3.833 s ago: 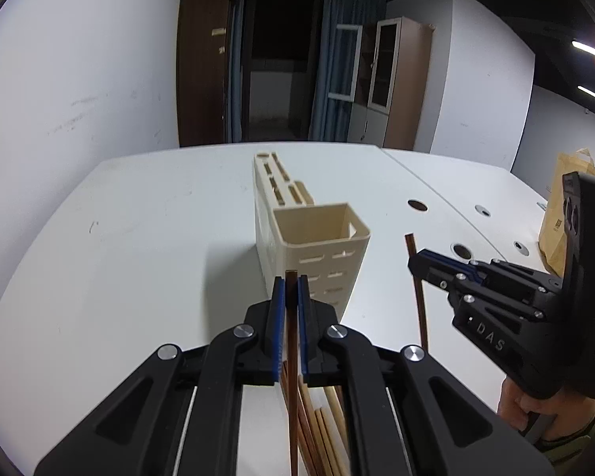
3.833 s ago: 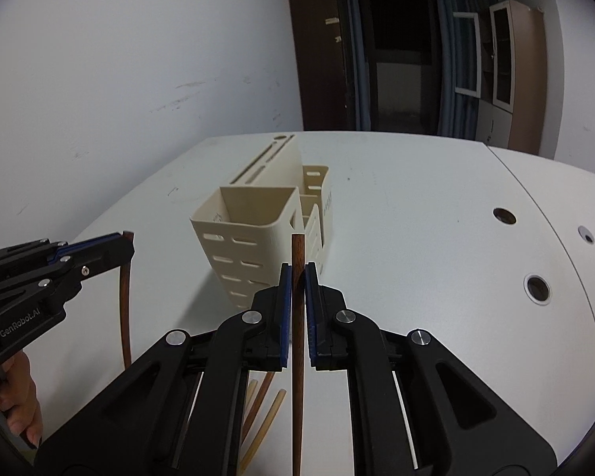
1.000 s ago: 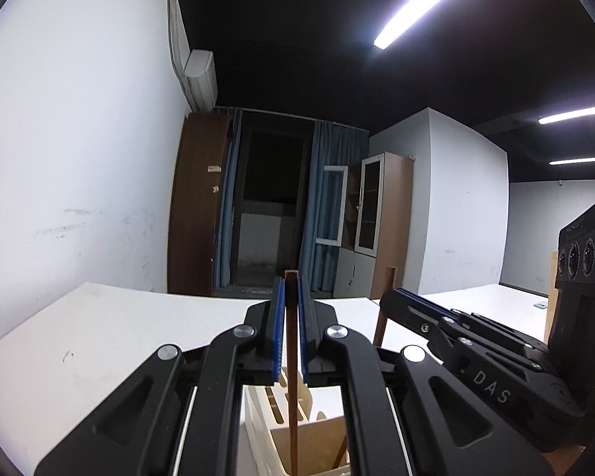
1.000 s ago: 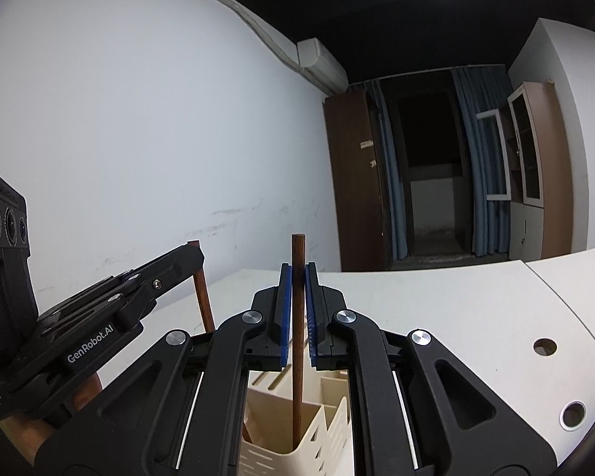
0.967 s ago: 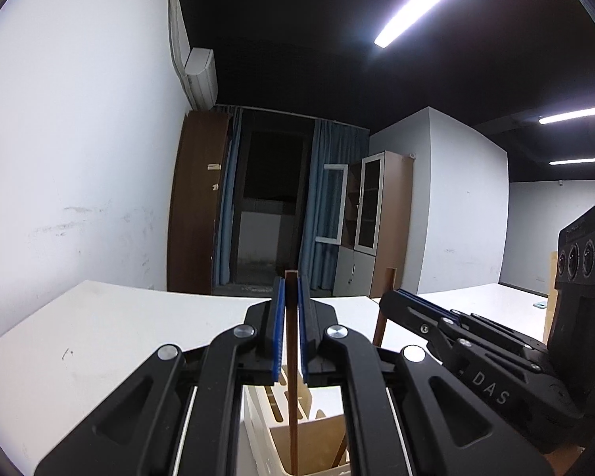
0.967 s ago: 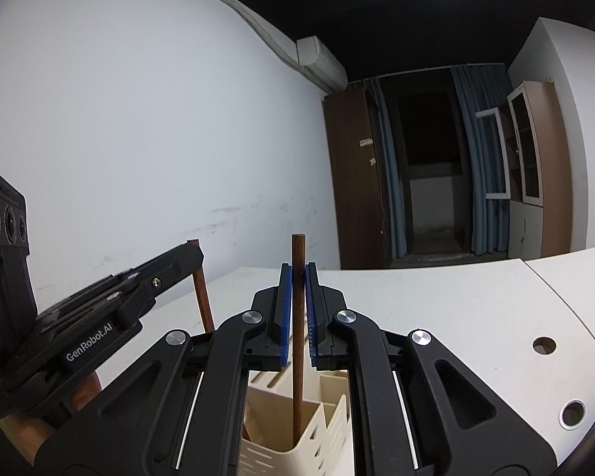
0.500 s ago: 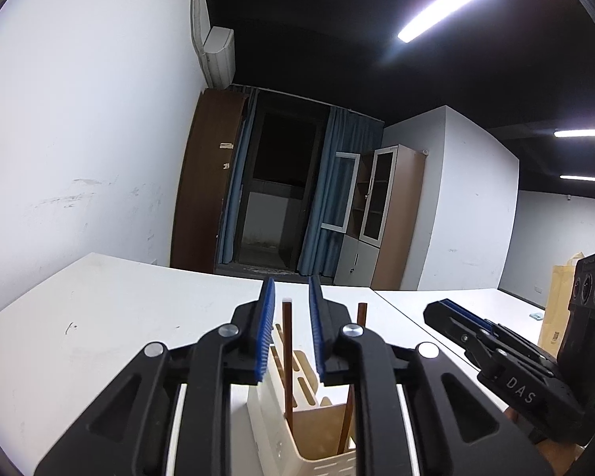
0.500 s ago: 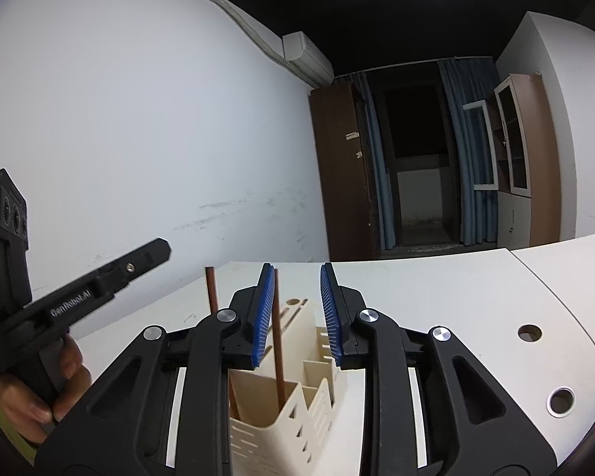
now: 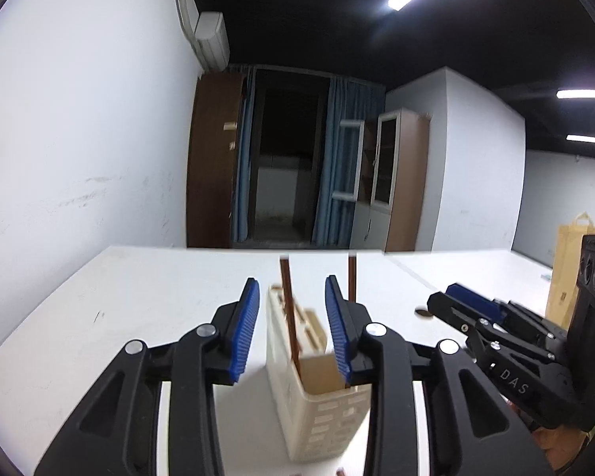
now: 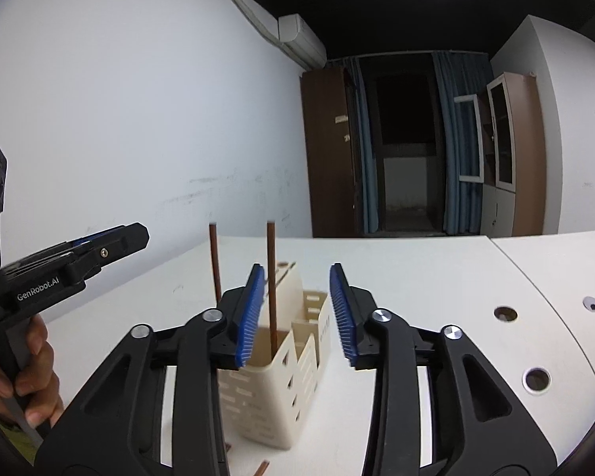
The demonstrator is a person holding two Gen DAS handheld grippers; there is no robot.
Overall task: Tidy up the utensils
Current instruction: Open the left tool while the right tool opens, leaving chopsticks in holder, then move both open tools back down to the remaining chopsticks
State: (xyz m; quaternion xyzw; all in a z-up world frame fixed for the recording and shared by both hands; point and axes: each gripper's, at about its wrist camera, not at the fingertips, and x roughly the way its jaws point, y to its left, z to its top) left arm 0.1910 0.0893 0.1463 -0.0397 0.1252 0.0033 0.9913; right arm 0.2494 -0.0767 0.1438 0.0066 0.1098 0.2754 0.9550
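as both chopsticks (image 9: 287,309) stand in the holder (image 9: 317,404), jaws gape.

Holder (image 10: 275,388): cream, slotted
Chopsticks (image 10: 272,277): reddish brown
Gripper pads (image 9: 242,329): blue, ribbed
Table (image 10: 436,277): white

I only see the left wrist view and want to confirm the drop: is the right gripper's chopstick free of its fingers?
Observer: Yes. The right wrist view shows that on the right gripper the jaws have just been opening; its fingers stand apart, and the chopstick stands free in the holder.
Operator: Who steadies my left gripper?
Observer: A hand wraps the handle of the left gripper; its jaws have just been opening too, gripping nothing.
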